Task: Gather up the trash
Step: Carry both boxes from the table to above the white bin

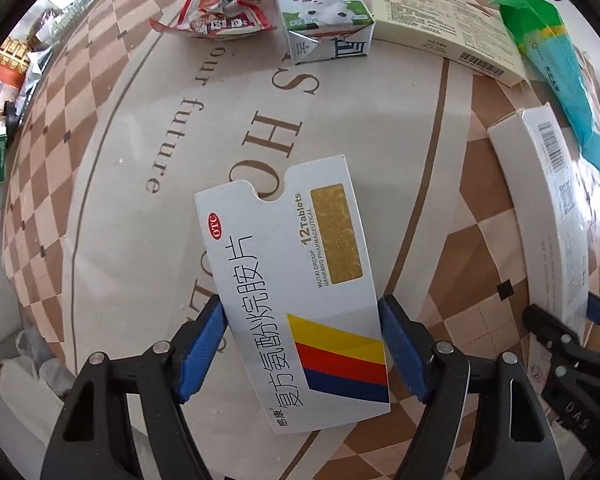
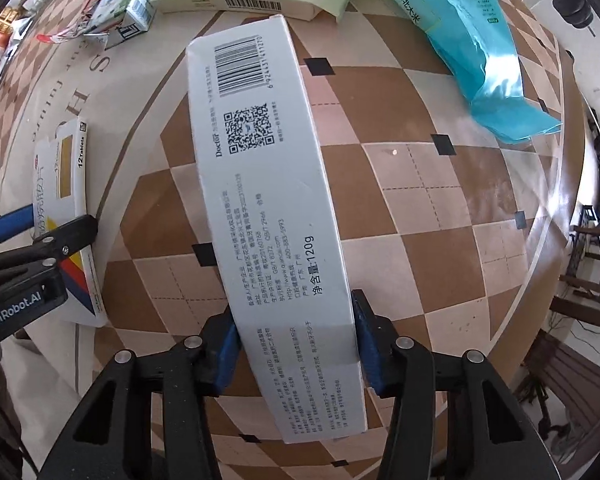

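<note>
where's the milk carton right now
In the left wrist view the milk carton lies at the top centre of the table, between the red snack wrapper and the pale yellow box.

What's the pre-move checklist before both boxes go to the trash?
1. Right tongs shut on the long white box: ok, both pads press its sides.
2. Left tongs gripping the tablet box: ok, pads meet both its edges.
3. Long white box gripped centrally: not ok, held near one end, so it may swing.
4. The two held boxes apart from each other: ok, a gap shows in the right wrist view.
5. Milk carton, red wrapper, blue-green bag outside either grip: ok, they lie further along the table.
6. Trash bin location: cannot tell.
</note>
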Demonstrator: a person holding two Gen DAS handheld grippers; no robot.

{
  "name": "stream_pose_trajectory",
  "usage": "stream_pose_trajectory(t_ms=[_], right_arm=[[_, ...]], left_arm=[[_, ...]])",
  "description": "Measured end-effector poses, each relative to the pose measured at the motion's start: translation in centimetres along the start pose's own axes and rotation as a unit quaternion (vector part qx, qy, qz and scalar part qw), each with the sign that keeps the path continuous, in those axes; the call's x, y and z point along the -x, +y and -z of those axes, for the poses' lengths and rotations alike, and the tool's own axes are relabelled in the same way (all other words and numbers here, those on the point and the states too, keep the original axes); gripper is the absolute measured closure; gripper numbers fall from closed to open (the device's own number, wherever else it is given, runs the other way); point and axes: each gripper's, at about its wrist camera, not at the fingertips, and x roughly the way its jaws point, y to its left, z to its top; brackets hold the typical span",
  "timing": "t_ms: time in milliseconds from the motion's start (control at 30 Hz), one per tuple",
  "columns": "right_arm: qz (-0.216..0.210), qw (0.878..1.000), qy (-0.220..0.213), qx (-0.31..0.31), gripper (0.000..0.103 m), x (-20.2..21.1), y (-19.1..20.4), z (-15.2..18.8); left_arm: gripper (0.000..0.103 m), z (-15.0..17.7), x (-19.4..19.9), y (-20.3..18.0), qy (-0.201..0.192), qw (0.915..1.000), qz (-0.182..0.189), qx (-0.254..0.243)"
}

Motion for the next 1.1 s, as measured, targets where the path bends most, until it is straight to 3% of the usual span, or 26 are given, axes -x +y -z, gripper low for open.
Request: stream_pose_trajectory(t_ms=[333, 567, 800, 1100], right_arm=[[-0.017, 0.999, -0.043, -0.01, 0.051, 3.5, 1.6, 2.6], [-0.048, 0.996, -0.072, -0.012, 0.051, 7.6, 3.5, 6.7], [-0.074, 0.991, -0.108, -0.018, 0.052, 10.7, 5.5, 12.1], [-0.105, 0.985, -0.132, -0.032, 0.052, 12.5, 10.6, 23.1]], left_arm=[[0.029, 2.1, 5.0, 1.4, -0.053, 0.9983, -0.026, -0.002], [0.029, 5.7, 9.6, 2.7, -0.119, 0.9918, -0.045, 0.009], [0.029, 12.0, 13.4, 4.5, -0.18, 0.982, -0.057, 0.0], [0.029, 22.4, 15.3, 7.6, -0.231, 0.9705, -0.069, -0.01]])
